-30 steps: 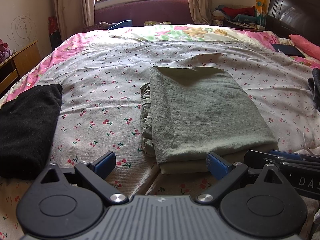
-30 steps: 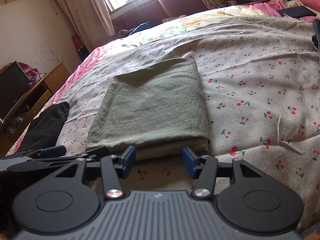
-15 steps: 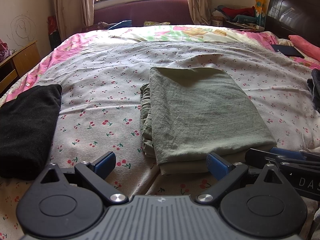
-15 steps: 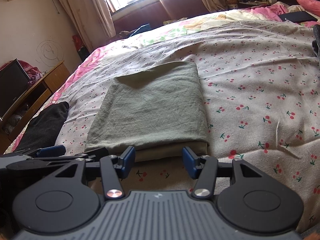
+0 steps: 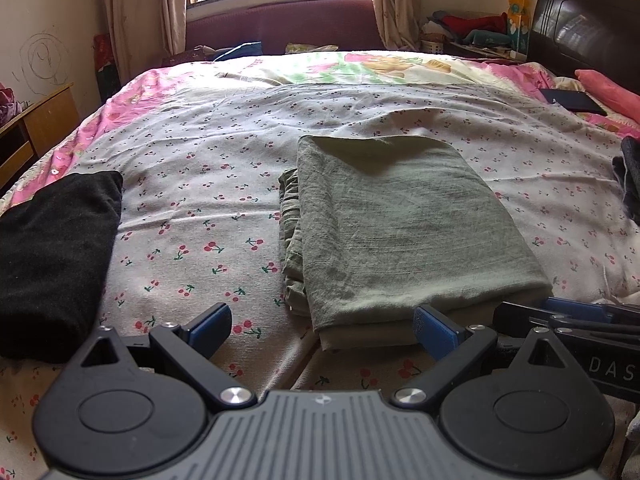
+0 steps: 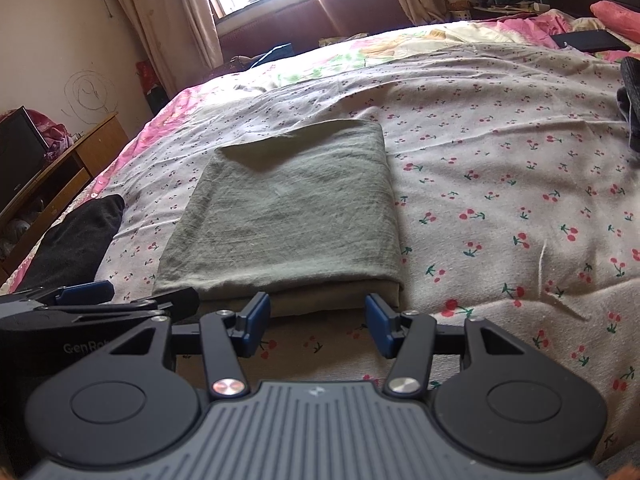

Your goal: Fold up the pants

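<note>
Olive-green pants [image 5: 400,224] [image 6: 288,216] lie folded into a flat rectangle on the cherry-print bedsheet [image 5: 192,200]. Some layers bunch out along the fold's left side in the left wrist view. My left gripper [image 5: 322,326] stands open just short of the near left corner of the fold, nothing between its blue pads. My right gripper [image 6: 318,320] is open too, its pads level with the near edge of the pants, not pressing on cloth. Each gripper shows at the edge of the other's view.
A black folded garment [image 5: 52,256] lies at the left on the bed. Dark clothing [image 5: 630,176] sits at the right edge. A dark flat item [image 5: 572,100] and a pink pillow [image 5: 608,92] lie far right. A wooden cabinet [image 6: 68,176] stands left of the bed.
</note>
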Tool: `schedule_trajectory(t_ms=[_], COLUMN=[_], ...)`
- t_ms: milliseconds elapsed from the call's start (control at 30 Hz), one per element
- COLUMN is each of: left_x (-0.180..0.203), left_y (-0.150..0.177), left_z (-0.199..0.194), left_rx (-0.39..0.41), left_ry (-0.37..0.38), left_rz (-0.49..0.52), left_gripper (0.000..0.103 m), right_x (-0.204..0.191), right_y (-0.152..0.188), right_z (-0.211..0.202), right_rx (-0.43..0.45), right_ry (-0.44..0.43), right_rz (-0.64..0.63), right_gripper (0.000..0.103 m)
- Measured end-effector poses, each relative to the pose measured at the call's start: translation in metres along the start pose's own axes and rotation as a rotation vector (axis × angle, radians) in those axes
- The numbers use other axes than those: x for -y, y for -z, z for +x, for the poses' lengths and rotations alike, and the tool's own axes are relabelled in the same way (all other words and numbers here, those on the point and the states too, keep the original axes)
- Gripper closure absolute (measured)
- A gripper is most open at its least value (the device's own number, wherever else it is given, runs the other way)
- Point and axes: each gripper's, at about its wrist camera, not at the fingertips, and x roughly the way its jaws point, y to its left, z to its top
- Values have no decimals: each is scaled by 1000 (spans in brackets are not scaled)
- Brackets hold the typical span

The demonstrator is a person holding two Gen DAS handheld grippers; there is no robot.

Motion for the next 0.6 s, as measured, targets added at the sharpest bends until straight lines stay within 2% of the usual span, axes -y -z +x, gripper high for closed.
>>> schedule_trajectory(t_ms=[600], left_x=[3], left_y=[1], left_z=[0], left_rx=[-1], left_ry=[-10], left_rz=[24], left_gripper=[0], right_x=[2], right_y=[0], right_z=[1], right_rx=[-8], right_ry=[3], right_rz=[3], right_gripper=[49])
